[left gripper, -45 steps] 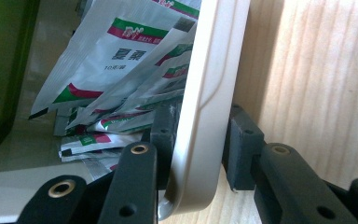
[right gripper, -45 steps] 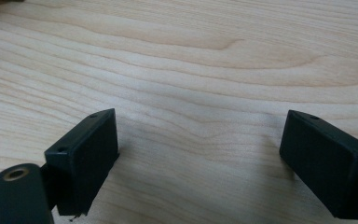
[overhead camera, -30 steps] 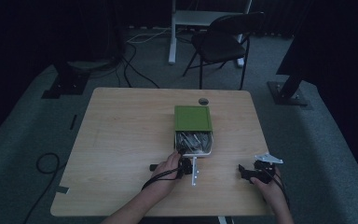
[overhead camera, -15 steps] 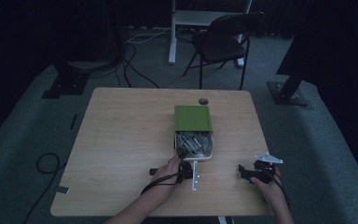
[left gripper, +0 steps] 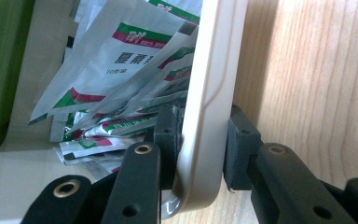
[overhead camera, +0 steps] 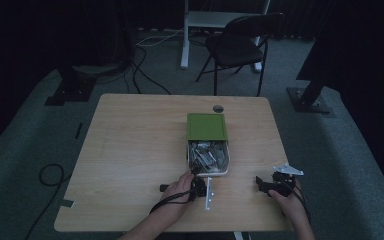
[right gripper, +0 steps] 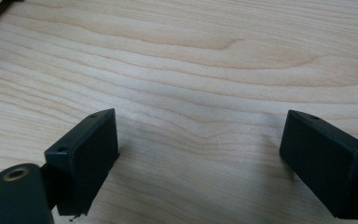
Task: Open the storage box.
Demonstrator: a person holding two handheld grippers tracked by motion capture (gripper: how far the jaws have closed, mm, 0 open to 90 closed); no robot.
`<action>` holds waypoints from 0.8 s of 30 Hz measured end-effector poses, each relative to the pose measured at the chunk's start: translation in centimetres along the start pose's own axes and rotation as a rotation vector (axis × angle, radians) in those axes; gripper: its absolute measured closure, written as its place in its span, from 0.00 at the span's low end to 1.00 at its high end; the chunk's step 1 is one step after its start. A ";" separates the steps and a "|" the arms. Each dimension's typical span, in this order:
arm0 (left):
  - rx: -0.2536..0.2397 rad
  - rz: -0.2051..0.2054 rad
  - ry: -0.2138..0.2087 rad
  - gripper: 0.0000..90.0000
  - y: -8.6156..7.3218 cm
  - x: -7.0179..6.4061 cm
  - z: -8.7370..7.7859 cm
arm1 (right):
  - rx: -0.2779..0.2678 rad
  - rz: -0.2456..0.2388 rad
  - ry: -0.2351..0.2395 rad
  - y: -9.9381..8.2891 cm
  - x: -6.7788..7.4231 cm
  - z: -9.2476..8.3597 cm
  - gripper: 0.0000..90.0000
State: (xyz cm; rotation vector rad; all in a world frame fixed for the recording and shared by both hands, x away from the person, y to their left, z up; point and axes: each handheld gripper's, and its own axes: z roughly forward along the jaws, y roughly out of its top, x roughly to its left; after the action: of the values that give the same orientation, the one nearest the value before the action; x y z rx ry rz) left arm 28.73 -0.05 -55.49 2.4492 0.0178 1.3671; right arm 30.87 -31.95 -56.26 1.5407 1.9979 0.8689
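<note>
Now we've got L gripper [left gripper: 193, 154] clamped on tray [left gripper: 214, 93] rim.
Stiff rim = good hold; loose sachets [left gripper: 121, 70] slide; R gripper [right gripper: 200, 163] open, idle.

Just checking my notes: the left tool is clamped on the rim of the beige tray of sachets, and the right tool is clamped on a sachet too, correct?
Not quite. In the right gripper view the right tool is open over the bare table, holding nothing. The left tool does clamp the beige tray rim.

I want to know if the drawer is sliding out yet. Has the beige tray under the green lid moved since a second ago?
No. The beige tray's front rim lies equally far from the wooden table's near edge as earlier, with the left gripper clamped on that rim.
</note>
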 end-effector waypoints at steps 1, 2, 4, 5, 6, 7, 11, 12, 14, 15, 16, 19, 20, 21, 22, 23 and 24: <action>-0.007 -0.006 0.003 0.80 0.0 -0.1 -0.1 | 0.000 0.000 0.000 0.0 0.0 0.0 0.12; -0.010 -0.008 0.002 0.80 0.0 -0.1 -0.2 | 0.000 0.000 0.000 0.0 0.0 0.0 0.12; -0.003 0.002 -0.001 0.80 0.1 -0.2 -0.3 | 0.000 0.000 0.000 0.0 0.0 0.0 0.12; -0.002 0.009 -0.002 0.80 0.1 -0.2 -0.4 | 0.000 0.000 0.000 0.0 0.0 0.0 0.12; 0.000 0.010 -0.001 0.80 0.1 -0.2 -0.4 | 0.000 -0.001 0.000 0.0 0.0 0.0 0.12; -0.002 0.009 -0.001 0.80 0.0 -0.3 -0.5 | 0.000 0.000 0.000 0.0 0.0 0.0 0.12; 0.000 0.016 0.001 0.80 -0.1 -0.6 -0.8 | 0.000 0.000 0.000 0.0 0.0 0.0 0.12; 0.001 0.019 0.000 0.80 -0.1 -0.7 -1.0 | 0.000 0.000 0.000 0.0 0.0 0.0 0.12; 0.001 0.016 -0.006 0.80 0.0 -0.8 -1.1 | 0.000 0.000 0.000 0.0 0.0 0.0 0.12; 0.004 0.025 -0.005 0.80 0.0 -0.9 -1.2 | 0.000 0.000 0.000 0.0 0.0 0.0 0.12; 0.000 0.024 -0.006 0.80 0.0 -0.9 -1.3 | 0.000 0.000 0.000 0.0 0.0 0.0 0.12; -0.003 0.023 -0.008 0.80 0.0 -1.1 -1.5 | 0.000 0.000 0.000 0.0 0.0 0.0 0.12; -0.002 0.027 -0.007 0.80 0.0 -1.1 -1.6 | 0.000 0.000 0.000 0.0 0.0 0.0 0.12; -0.004 0.026 -0.007 0.80 0.0 -1.2 -1.6 | 0.000 0.000 0.000 0.0 0.0 0.0 0.12; -0.005 0.028 -0.007 0.80 -0.1 -1.3 -1.7 | 0.000 0.000 0.000 0.0 0.0 0.0 0.12; 0.000 0.028 -0.008 0.80 -0.1 -1.2 -1.8 | 0.000 -0.001 0.000 0.0 0.0 0.0 0.12; 0.000 0.027 -0.008 0.80 -0.1 -1.3 -1.9 | 0.000 -0.001 0.000 0.0 0.0 0.0 0.12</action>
State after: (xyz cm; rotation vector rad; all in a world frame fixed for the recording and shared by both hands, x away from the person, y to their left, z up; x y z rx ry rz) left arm 26.52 0.33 -55.66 2.4636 -0.0175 1.3680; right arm 30.87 -31.95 -56.26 1.5400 1.9982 0.8686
